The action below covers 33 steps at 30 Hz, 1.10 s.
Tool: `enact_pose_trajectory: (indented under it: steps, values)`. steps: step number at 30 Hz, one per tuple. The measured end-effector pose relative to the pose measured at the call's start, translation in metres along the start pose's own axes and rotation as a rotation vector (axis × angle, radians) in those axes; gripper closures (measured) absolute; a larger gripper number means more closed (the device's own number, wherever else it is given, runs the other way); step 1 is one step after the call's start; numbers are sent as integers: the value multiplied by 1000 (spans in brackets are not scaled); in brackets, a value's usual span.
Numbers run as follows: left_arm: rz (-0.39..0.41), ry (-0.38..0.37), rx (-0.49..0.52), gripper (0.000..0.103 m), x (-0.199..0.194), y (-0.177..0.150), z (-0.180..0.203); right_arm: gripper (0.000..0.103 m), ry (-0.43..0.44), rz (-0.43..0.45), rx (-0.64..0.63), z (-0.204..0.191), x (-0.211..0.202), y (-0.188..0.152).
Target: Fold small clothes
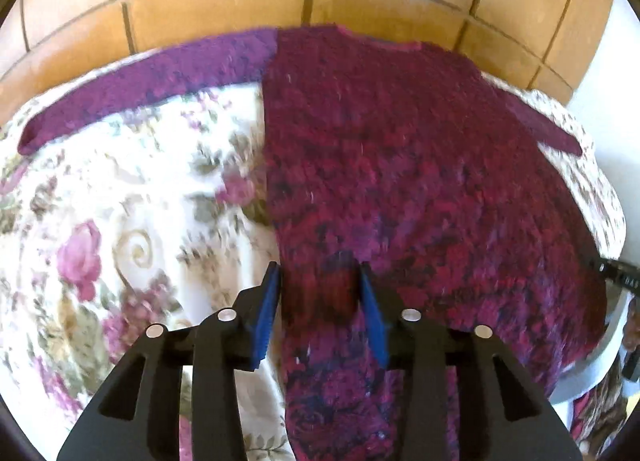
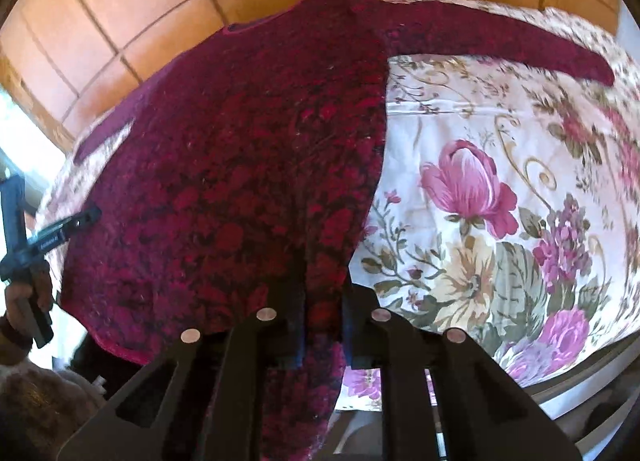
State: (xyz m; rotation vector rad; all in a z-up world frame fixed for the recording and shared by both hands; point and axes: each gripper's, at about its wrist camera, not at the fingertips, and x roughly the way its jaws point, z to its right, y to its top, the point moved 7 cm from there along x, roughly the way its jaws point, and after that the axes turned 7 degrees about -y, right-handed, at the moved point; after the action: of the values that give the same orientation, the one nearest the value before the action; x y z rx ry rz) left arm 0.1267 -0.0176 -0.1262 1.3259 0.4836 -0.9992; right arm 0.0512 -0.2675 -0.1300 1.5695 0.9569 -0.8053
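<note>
a: where's the sweater (image 1: 400, 165)?
b: spread on the floral cloth (image 1: 120, 201), sleeves out. the left gripper (image 1: 320, 297) and right gripper (image 2: 324, 321) each pinch a hem corner.
a: next?
b: probably lift both evenly and carry the hem toward the collar.

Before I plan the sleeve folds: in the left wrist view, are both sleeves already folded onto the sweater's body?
No. The sweater lies spread on the floral cloth, each sleeve stretched sideways.
</note>
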Motion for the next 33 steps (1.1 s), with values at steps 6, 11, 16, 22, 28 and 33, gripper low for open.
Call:
enact_pose_trajectory:
  steps: [6, 11, 16, 22, 28, 33]
  values:
    - [122, -53, 92, 32, -3, 45, 43, 44, 31, 56, 196, 49, 1, 37]
    - [18, -80, 190, 31, 56, 55, 79, 46, 46, 120, 489, 126, 26, 86]
    - [7, -67, 202, 15, 86, 50, 82, 48, 16, 192, 642, 186, 44, 136]
    - [14, -128, 174, 8, 95, 52, 77, 54, -44, 271, 811, 260, 61, 180]
    - [24, -128, 177, 5, 96, 49, 80, 66, -115, 320, 901, 306, 79, 222]
    - [25, -136, 176, 5, 98, 52, 79, 86, -256, 264, 795, 314, 81, 255]
